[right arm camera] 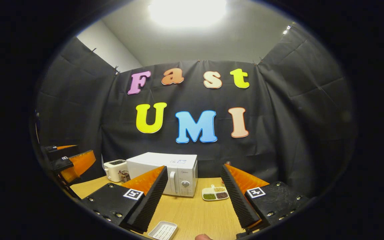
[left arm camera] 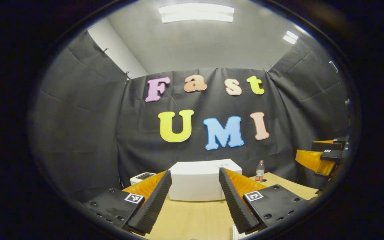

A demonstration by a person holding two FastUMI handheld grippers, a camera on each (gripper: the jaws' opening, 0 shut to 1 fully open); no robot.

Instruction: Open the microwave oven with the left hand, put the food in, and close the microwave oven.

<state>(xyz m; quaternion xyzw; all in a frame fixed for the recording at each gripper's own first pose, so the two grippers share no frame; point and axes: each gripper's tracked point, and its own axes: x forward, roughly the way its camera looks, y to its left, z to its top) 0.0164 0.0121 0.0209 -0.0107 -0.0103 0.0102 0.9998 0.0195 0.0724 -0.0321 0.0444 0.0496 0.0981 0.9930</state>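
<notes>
Both grippers hang above the wooden table, each with its jaws spread wide and nothing between them. In the right gripper view the white microwave sits at the back of the table, door shut, handle and dial facing forward. Just left of it stands a white toaster, with a small object between the two that is too small to make out. To the microwave's right lies a divided dish of food, holding green, dark and pale portions, apart from the oven. Near the front edge rests a small white tray, partly cut off at the bottom. The right gripper frames all of this, and its left finger hides the microwave's lower left corner.

In the left gripper view, the left gripper brackets the microwave's plain side; a bottle stands to its right. Black cloth walls the booth, with a bright ceiling light overhead.
</notes>
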